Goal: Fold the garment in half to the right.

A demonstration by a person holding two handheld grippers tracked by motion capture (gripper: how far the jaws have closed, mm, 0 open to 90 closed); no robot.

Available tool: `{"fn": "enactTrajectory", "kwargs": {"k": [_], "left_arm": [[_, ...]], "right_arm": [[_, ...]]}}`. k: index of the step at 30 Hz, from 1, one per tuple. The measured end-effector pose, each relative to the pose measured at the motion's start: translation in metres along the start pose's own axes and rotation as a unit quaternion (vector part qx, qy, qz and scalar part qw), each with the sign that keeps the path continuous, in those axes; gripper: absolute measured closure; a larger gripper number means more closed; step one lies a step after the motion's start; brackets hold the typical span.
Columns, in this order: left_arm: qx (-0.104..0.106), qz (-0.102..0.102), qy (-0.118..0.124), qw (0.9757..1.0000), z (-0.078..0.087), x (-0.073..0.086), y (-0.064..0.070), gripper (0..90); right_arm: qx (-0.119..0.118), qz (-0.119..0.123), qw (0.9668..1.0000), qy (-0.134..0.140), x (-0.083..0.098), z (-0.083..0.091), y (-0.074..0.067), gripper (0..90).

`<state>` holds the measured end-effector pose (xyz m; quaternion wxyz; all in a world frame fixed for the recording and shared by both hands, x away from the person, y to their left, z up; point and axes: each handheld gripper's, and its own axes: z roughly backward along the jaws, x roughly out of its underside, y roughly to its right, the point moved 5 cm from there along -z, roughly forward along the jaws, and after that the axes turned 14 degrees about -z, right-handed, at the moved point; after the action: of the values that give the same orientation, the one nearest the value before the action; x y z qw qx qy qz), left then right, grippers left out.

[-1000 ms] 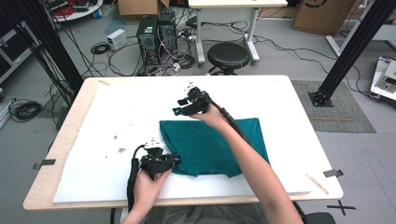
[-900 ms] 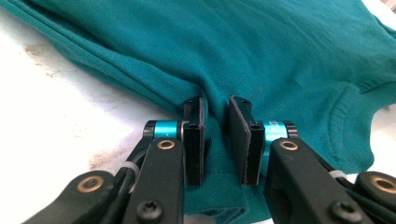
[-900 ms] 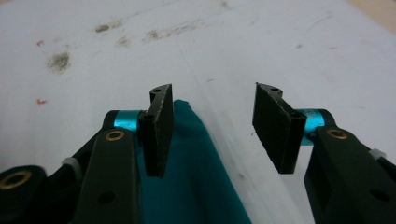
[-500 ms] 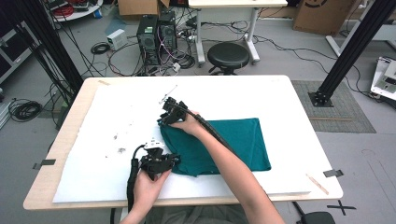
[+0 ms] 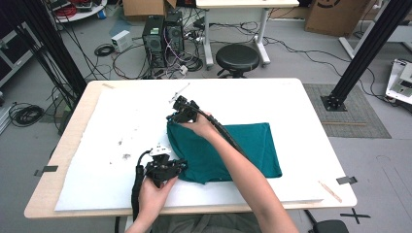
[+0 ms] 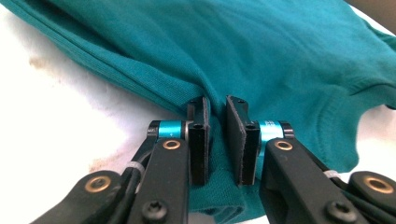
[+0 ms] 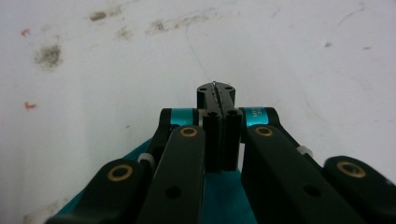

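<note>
Two grippers work a teal shirt lying on the white-covered table. Left gripper: its own view shows fingers closing, clamped on a fold at the shirt's near-left edge. Right gripper: fingers just closed flat together at the far-left corner; whether cloth is pinched, cannot tell. High view alone shows the shirt's folded outline. No legible writing.

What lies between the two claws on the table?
Teal cloth spans the stretch between the left claw and right claw, as the high view shows.
</note>
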<state>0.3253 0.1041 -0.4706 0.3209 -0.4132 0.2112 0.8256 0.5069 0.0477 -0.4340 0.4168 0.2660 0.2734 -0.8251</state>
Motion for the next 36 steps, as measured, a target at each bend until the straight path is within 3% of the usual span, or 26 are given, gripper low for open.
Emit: {"fn": "enactTrajectory", "kwargs": {"k": [12,27,36], "left_arm": [[0.033,-0.045,0.031,0.9980,-0.008,-0.049,0.028,81.7],[0.097,-0.093,0.044,0.9900,-0.037,-0.105,0.072,81.7],[0.126,-0.109,0.044,0.9851,-0.063,-0.129,0.095,81.7]], "right_arm": [[0.011,-0.010,0.9978,0.064,0.004,0.081,0.020,90.0],[0.049,-0.035,0.9916,0.114,0.037,0.169,0.056,90.0],[0.075,-0.057,0.9866,0.133,0.060,0.206,0.081,90.0]]}}
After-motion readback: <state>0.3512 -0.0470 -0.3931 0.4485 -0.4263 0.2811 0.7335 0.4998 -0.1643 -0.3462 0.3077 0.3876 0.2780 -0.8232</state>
